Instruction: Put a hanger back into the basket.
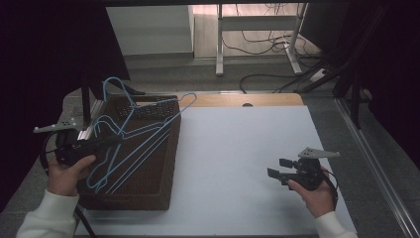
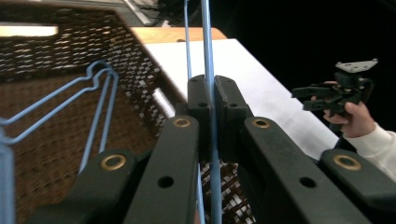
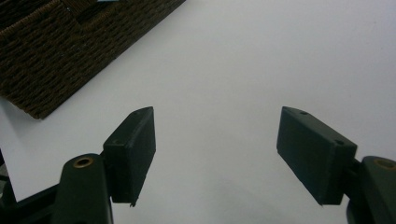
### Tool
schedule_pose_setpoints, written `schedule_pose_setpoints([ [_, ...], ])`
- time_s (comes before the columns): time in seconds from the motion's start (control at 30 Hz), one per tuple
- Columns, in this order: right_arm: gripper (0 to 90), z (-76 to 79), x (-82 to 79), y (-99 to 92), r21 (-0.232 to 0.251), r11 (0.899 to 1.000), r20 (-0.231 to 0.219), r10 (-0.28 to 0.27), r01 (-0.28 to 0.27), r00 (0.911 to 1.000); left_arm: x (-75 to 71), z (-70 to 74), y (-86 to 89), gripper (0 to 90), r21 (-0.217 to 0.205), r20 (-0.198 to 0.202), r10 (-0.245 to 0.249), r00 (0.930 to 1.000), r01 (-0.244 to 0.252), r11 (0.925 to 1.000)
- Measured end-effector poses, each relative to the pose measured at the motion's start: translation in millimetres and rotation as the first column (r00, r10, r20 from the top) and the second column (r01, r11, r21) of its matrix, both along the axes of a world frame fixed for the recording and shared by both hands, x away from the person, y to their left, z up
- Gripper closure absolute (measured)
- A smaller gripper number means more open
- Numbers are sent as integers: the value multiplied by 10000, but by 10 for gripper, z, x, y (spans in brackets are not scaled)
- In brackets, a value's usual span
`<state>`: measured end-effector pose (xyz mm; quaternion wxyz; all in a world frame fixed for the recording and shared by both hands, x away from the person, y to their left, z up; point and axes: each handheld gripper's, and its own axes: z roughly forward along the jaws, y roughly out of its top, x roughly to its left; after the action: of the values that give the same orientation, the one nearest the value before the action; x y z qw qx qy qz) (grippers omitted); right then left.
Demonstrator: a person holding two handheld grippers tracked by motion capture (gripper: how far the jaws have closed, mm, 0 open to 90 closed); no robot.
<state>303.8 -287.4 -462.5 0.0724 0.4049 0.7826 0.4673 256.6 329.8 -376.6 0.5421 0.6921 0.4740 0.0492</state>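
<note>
- 2 grippers in play: left gripper (image 1: 115, 141) at the table's left side, over the wicker basket (image 1: 163, 163); right gripper (image 1: 278, 167) low over the white table top (image 1: 237, 148), well apart from the basket.
- Left jaws clenched tight on a blue wire of the hangers (image 1: 131, 144) (in the left gripper view the wire (image 2: 208, 70) runs straight up between the 2 pads, pinched with no gap).
- Hangers: thin blue wire, at least 2 bunched together, lying slantwise above the basket's open top; hooks (image 1: 113, 87) stick up past the far rim, lower ends sit toward the near-left corner.
- Rest of the bundle (image 2: 88, 93) hangs to the left of the clenched jaws, over the basket's woven floor.
- Right jaws spread wide, nothing between them, pads (image 3: 133, 154) touching nothing; bare white top beneath.
- Basket corner (image 3: 70, 51) sits up-left of the right jaws, apart from them.
- Right hand (image 1: 317, 196) grips its tool near the table's front-right.
</note>
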Motion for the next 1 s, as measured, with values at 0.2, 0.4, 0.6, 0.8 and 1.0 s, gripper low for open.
schedule_pose_setpoints([
  [0.2,285,-14,15,6,-11,10000,-68,-4,3,10000,21,-126,137,867,-47,-113,80,9999,-80,10000],
  [0.4,284,-34,26,5,-53,10000,-99,17,-18,9999,0,-205,298,868,-78,-236,385,9990,-387,9992],
  [0.6,284,-35,23,-2,-60,10000,-105,-41,41,9999,-56,-239,422,868,-107,-287,626,9976,-629,9980],
  [0.8,283,-24,6,0,-87,10000,-60,-32,31,10000,-78,-273,472,867,-91,-421,686,9968,-690,9976],
  [1.0,283,-21,-4,4,-94,10000,-101,-1,0,9999,15,-357,462,867,95,-795,674,9946,-669,9977],
])
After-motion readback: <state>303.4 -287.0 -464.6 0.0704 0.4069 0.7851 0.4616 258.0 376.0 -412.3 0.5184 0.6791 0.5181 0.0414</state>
